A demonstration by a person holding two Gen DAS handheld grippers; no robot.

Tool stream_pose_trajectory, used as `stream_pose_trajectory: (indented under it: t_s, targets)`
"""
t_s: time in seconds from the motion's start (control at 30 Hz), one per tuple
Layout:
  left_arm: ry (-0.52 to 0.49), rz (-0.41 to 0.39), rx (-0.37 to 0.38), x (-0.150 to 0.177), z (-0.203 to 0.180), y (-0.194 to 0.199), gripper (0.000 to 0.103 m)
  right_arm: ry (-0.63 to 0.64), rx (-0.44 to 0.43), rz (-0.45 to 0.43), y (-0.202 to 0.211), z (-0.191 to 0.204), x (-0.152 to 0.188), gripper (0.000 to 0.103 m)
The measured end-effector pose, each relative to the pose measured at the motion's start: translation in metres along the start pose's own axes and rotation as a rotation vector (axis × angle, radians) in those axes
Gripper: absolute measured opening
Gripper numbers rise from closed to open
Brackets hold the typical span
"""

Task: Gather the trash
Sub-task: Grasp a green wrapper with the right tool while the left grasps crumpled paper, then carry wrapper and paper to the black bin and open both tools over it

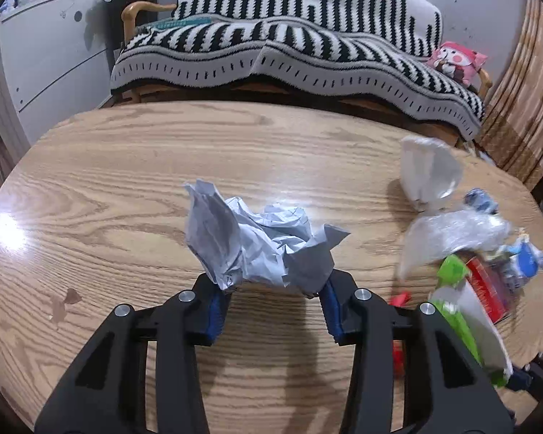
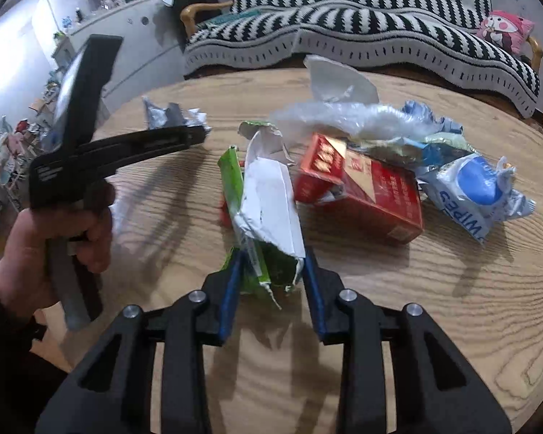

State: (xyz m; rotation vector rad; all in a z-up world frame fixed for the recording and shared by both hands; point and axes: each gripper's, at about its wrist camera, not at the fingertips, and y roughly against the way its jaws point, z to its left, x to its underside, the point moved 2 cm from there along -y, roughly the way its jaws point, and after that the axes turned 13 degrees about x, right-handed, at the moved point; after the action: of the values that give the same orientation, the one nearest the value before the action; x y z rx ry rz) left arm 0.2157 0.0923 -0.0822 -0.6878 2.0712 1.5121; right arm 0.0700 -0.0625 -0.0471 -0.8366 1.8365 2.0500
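Note:
On the round wooden table (image 1: 235, 144), a crumpled sheet of white paper (image 1: 257, 242) sits between the blue pads of my left gripper (image 1: 273, 289), which press on its lower edges from both sides. My right gripper (image 2: 273, 271) is shut on the lower end of a torn green and white wrapper (image 2: 268, 195). Beyond that wrapper lie a red carton (image 2: 365, 195), a blue and white wipes packet (image 2: 478, 188), a clear plastic bag (image 2: 351, 115) and a white crumpled bag (image 2: 336, 79). At the left of the right wrist view, a hand (image 2: 54, 224) holds the left gripper's handle.
A sofa under a black and white striped blanket (image 1: 289, 47) stands behind the table, with a pink plush toy (image 1: 456, 59) at its right end. A white cabinet (image 1: 54, 54) runs along the left. Bare tabletop lies to the left of the paper.

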Motion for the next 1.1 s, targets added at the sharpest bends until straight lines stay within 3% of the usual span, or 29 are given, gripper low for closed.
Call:
stream_pose_trajectory:
  t_s: [0.17,0.37,0.5,0.8,1.1]
  targets:
    - [-0.002,-0.029,0.029,-0.002,-0.020,0.026,0.042,0.007,-0.011,-0.061,0.041,0.000,0.008,0.032]
    - [-0.056,-0.050,0.108,0.006,-0.070,0.052,0.042,-0.066,0.044,-0.107,0.082,-0.046,0.020,0.032]
    - [-0.118,-0.032,0.160,0.020,-0.117,0.055,0.042,-0.146,0.116,-0.108,0.105,-0.103,0.040,0.032]
    - [-0.304,0.017,0.351,0.066,-0.264,0.057,0.042,-0.388,0.293,-0.092,0.158,-0.257,0.113,0.032]
    - [-0.490,0.123,0.572,0.149,-0.419,0.045,0.042,-0.600,0.454,-0.061,0.214,-0.375,0.212,0.032]
